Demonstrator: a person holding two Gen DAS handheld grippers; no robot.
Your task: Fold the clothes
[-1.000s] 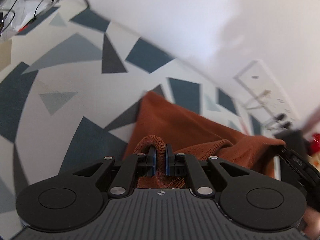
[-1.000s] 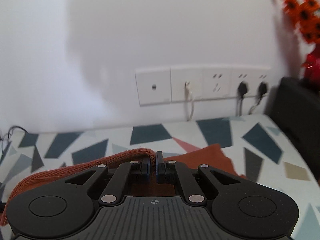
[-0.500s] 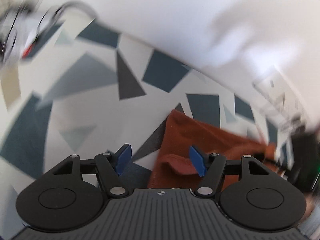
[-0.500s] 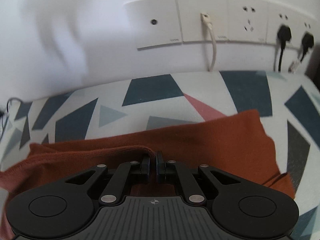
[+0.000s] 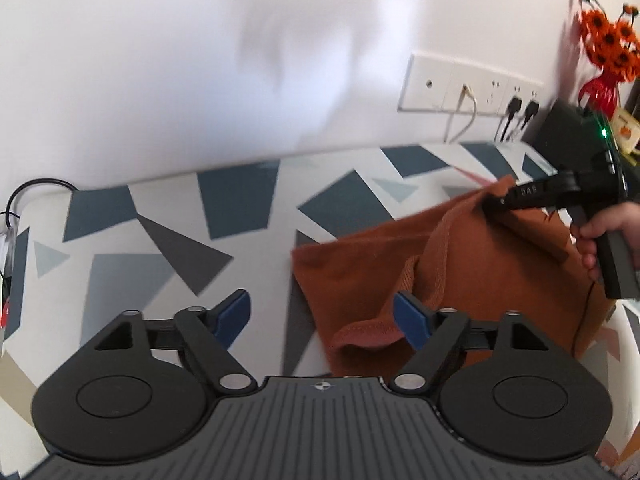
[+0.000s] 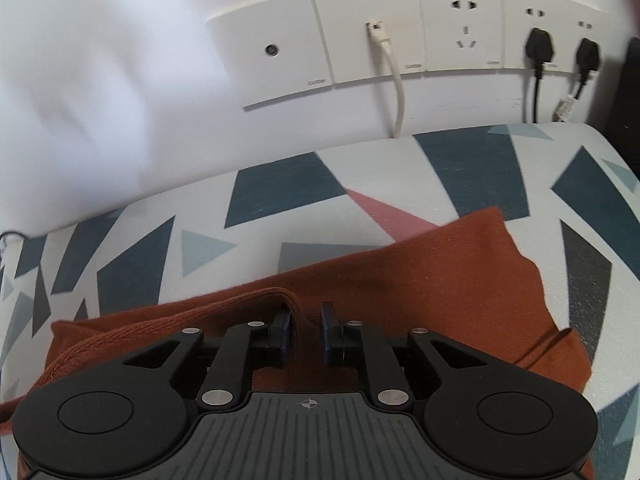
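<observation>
Right tool (image 5: 494, 202): white letters on its black arm, apparently "PAS", blurred. Wall socket plates (image 6: 288, 44): small grey brand marks at their lower corners, illegible.

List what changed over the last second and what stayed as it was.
The left gripper let go of the rust-coloured garment's ribbed edge and its jaws are opening wide. The right gripper carried its edge down onto the patterned tablecloth; its jaws are opening, cloth between them. The garment stayed on the table.

One rust-orange garment (image 6: 420, 280) and two grippers on a patterned table.

Wall plate row (image 6: 400, 36) at twelve o'clock holds four panels, two black plugs (image 6: 540, 46), one white cable (image 6: 394, 80). One orange flower bunch (image 5: 610, 44) sits at two o'clock.
</observation>
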